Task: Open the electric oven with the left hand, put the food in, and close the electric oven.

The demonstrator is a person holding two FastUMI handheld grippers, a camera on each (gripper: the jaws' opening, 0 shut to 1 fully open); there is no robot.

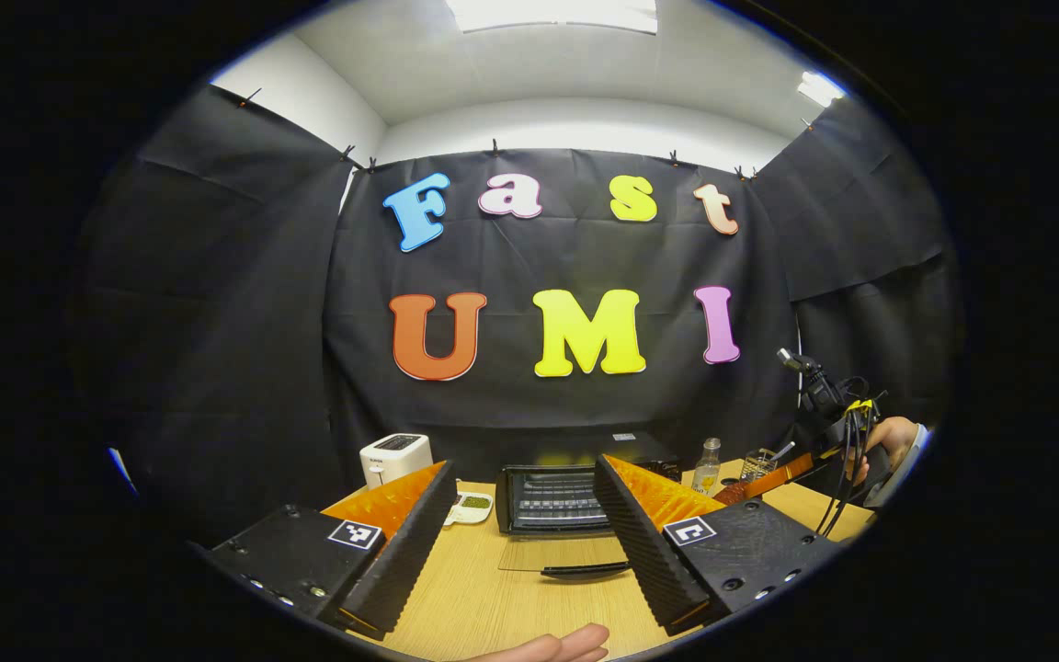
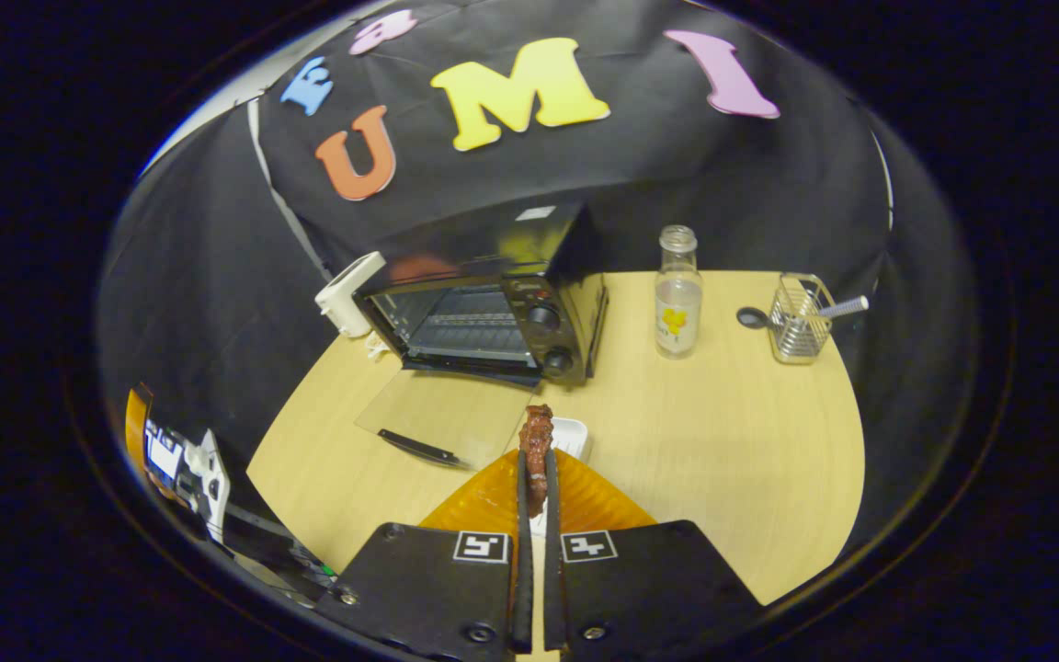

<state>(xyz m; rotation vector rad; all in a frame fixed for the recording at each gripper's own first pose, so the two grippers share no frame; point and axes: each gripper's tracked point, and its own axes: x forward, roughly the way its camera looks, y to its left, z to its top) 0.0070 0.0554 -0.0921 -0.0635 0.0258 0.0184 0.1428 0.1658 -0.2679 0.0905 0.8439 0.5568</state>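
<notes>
A: With the oven (image 2: 483,317) door (image 2: 442,418) already dropped flat on the surface (image 2: 704,441), next up: getting the food (image 2: 536,450) onto the rack (image 2: 474,333).

B: Right gripper (image 2: 536,478) state?

A: Jaws pressed nearly together, pinching the reddish-brown food piece, held upright above a small white dish (image 2: 574,437). Just in front of the open door, right of the door handle (image 2: 417,448).

B: Left gripper (image 1: 516,524)?

A: Jaws spread wide, gripping nothing. Backed off from the oven (image 1: 552,496), door handle (image 1: 585,570) visible between the fingers. Right gripper also visible far right in the left gripper view, with a hand (image 1: 893,441) on it.

B: Tips for the insert?

A: Probably best to go in low over the door glass, straight toward the rack centre, and keep clear of the knob panel (image 2: 546,336) on the oven's right side. Should tilt the food level before release, since upright would likely tip. Better not to drag on the door.

B: Risks?

A: Thin pinch, so slipping possible. Bottle (image 2: 678,294) and wire holder (image 2: 801,317) well apart to the right, no issue. Toaster (image 2: 346,294) just beside the oven on the left, also out of the way.

B: After that?

A: Left gripper under the handle, lift to close. Not yet done.
</notes>
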